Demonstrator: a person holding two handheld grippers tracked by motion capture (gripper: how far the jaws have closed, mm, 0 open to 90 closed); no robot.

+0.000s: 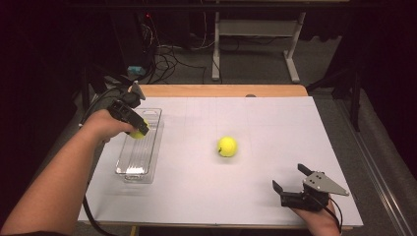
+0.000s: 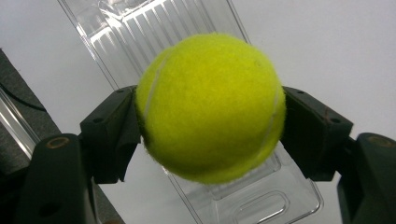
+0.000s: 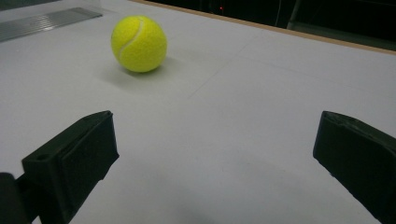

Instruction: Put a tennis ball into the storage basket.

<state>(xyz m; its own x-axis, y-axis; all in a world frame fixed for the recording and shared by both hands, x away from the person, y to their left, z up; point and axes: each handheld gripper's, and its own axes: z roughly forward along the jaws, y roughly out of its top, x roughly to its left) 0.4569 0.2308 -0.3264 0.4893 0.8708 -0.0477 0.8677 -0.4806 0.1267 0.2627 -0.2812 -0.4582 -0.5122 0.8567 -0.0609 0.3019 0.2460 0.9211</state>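
yellow ball [image 2: 210, 107] in left tongs [image 2: 210, 126]

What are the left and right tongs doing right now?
Left tongs: closed on a tennis ball, above the clear tray.
Right tongs: open, holding nothing.

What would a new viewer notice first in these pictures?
The left claw grips a yellow tennis ball above the clear plastic tray at the table's left. A second tennis ball lies alone mid-table on the white sheet. The right claw waits open near the front edge.
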